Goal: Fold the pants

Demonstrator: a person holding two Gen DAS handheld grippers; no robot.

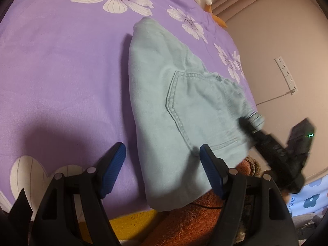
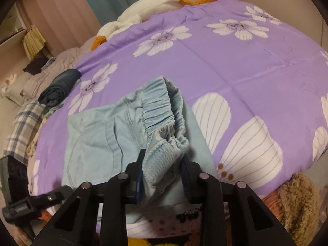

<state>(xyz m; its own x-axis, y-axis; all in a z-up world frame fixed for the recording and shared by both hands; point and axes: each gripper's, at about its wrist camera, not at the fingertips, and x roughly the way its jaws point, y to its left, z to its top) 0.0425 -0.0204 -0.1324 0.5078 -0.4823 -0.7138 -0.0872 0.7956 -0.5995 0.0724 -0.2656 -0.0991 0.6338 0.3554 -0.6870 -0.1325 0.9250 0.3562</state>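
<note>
Light mint-blue pants [image 1: 164,82] lie folded lengthwise on a purple bedspread [image 1: 61,61] printed with white flowers, back pocket [image 1: 194,106] facing up. My left gripper [image 1: 163,153] stands open low over the near end of the pants, its right fingertip above the cloth and its left one over bare bedspread, with nothing pinched. In the right wrist view my right gripper [image 2: 163,157] is shut on the bunched elastic waistband [image 2: 162,112] and lifts that corner off the pants [image 2: 92,135]. In the left wrist view the right gripper [image 1: 249,126] bites the same waistband corner at the right.
A white plush goose [image 2: 143,10] with orange feet lies at the bed's far edge. Rolled dark jeans [image 2: 61,86] sit on the bed's left side beside plaid cloth [image 2: 22,127]. A brown-orange fuzzy plush [image 1: 194,217] lies under the near edge. A wall with a power strip [image 1: 286,75] bounds the right.
</note>
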